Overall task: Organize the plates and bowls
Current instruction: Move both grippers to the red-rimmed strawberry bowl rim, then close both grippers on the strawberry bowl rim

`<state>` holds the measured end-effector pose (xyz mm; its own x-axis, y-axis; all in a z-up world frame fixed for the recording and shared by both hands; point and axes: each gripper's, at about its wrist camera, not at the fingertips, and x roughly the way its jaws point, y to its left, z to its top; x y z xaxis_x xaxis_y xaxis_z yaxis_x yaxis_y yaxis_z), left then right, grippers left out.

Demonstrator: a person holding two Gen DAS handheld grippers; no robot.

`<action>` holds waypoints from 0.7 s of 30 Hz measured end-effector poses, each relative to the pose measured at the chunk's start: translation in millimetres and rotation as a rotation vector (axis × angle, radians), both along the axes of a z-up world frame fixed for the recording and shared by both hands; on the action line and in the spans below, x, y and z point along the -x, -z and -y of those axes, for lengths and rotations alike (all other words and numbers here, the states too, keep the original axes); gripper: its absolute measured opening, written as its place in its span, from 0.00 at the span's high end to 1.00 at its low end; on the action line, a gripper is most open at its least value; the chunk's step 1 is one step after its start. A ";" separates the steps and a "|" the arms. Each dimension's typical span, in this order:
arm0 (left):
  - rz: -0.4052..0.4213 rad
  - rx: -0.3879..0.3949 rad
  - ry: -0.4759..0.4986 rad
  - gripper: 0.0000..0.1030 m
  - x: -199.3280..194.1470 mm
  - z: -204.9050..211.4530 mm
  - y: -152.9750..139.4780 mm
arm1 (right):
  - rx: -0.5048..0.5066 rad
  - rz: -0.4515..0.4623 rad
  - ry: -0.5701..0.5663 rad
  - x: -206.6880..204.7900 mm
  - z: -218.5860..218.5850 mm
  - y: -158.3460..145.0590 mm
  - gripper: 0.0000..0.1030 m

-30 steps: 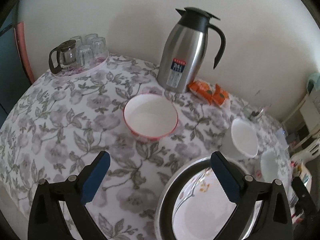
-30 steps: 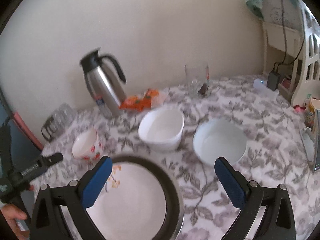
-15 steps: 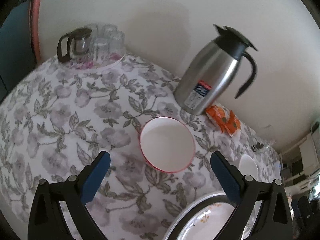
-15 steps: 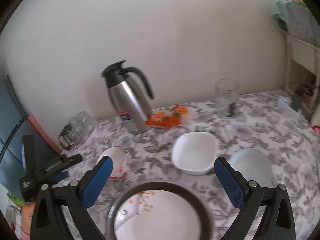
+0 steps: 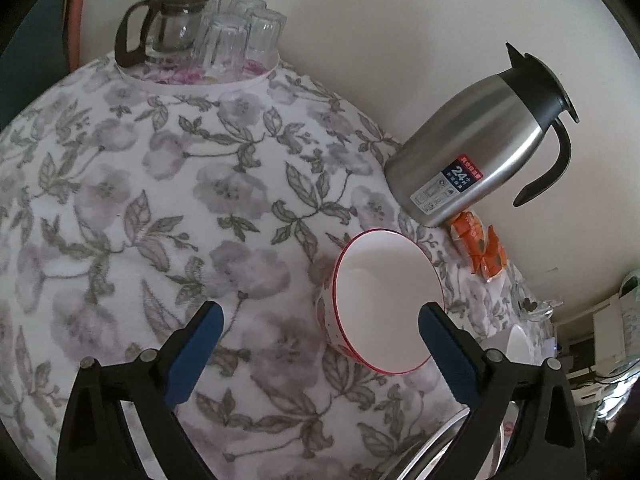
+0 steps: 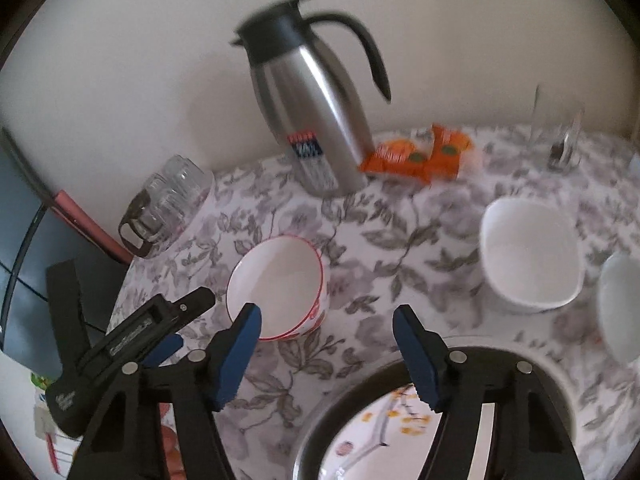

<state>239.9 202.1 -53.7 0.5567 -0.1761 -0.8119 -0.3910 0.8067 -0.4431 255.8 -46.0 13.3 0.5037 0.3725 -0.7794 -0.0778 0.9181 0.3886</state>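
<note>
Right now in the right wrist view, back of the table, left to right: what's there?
glass teapot with upturned glasses → steel thermos jug → orange snack packets → clear glass

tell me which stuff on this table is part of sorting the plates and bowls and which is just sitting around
Part of the job:
red-rimmed bowl
square white bowl
pale round bowl
flowered plate in the dark-rimmed pan

Just lying about:
steel thermos jug
orange snack packets
glass teapot and upturned glasses
tall glass
</note>
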 end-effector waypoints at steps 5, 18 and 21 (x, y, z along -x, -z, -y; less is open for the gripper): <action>-0.008 0.008 0.013 0.05 -10.2 1.7 10.1 | 0.017 -0.039 0.009 -15.4 -12.4 19.5 0.39; -0.002 0.031 0.093 0.54 -29.7 19.0 30.3 | 0.058 -0.117 -0.004 -46.8 -35.9 56.1 0.67; 0.000 0.036 0.098 0.68 -31.0 17.2 33.3 | 0.072 -0.115 -0.005 -48.2 -40.8 60.3 0.74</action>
<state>270.9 184.9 -87.0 0.5356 -0.2584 -0.8039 -0.3110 0.8247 -0.4723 304.1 -5.2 -47.0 0.4073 0.3162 -0.8568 -0.0412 0.9435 0.3287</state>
